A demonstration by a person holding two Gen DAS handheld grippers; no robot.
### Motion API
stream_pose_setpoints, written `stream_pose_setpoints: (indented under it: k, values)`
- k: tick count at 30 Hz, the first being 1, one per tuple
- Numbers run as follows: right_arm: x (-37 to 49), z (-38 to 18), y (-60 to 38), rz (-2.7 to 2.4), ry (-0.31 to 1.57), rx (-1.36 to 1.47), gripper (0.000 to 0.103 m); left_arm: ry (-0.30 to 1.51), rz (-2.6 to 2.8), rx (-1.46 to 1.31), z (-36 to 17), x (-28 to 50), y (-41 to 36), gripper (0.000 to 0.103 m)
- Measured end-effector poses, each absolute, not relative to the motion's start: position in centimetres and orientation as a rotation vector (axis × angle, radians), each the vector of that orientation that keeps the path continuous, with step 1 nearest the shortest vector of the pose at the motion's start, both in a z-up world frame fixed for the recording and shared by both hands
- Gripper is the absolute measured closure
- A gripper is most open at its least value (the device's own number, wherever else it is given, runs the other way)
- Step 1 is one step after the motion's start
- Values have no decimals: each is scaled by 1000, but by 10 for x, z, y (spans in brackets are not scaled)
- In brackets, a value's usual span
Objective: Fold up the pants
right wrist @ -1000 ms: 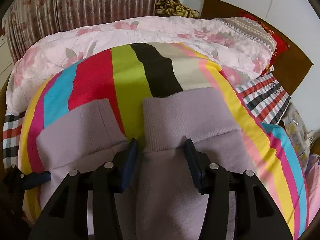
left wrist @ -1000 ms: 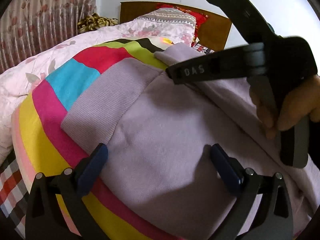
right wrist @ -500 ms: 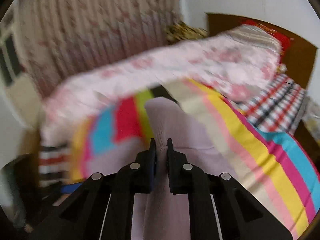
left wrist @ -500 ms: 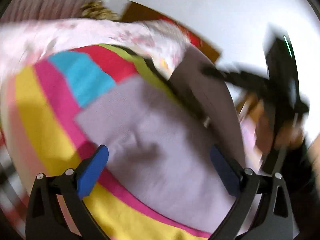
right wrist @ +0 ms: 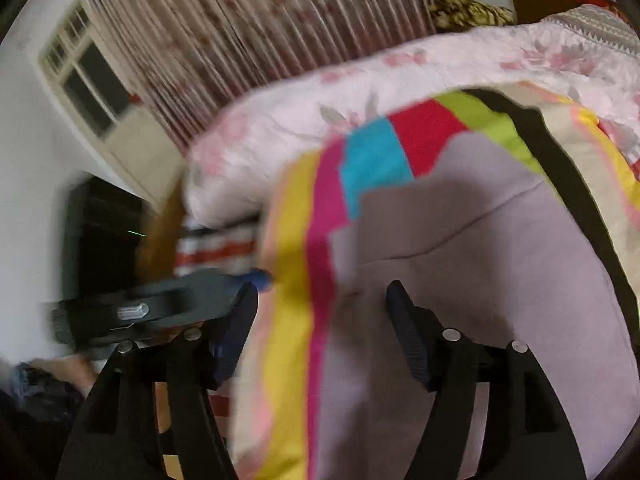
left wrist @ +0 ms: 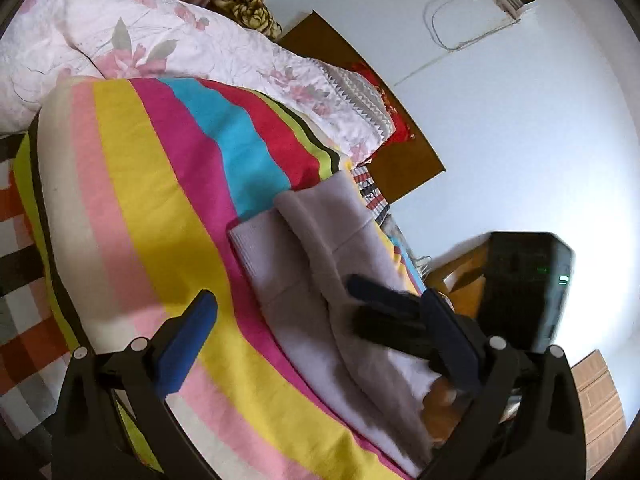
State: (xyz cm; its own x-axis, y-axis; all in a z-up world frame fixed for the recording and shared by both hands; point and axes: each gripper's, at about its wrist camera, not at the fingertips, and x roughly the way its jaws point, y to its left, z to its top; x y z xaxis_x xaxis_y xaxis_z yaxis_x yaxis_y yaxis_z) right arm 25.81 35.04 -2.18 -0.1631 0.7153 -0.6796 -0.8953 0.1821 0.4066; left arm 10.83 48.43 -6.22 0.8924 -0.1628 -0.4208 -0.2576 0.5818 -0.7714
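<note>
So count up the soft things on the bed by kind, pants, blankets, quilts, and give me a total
Lilac pants: 1
Striped blanket: 1
Pink floral quilt: 1
Total: 3

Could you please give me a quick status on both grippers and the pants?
Left gripper open, empty. Right gripper opening, nothing pinched. Lilac pants lie on striped blanket, one leg folded over.

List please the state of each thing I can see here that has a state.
Pants: lying on the striped blanket, one leg folded over the other, held by neither gripper.
Left gripper: open, nothing between the fingers.
Right gripper: jaws opening, above the pants, gripping nothing.
Striped blanket: spread over the bed.
Curtain: drawn closed.
</note>
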Motion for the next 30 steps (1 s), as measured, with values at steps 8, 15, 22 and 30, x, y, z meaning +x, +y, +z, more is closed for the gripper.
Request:
stream_pose_setpoints:
  k: [8,15,22,30]
  values:
    - [286,12,249,1150,856,-203,37,515,13,-895,-53,155,479,21]
    - [220,-6,148,980,794,-287,42,653,99,-874,-79,196,479,42]
    - [152,-34,65,772,783,-426,71,649,127,-882,-85,192,487,79]
    - [127,-44,30,712,772,-424,75,640,162,-873,-85,199,478,66]
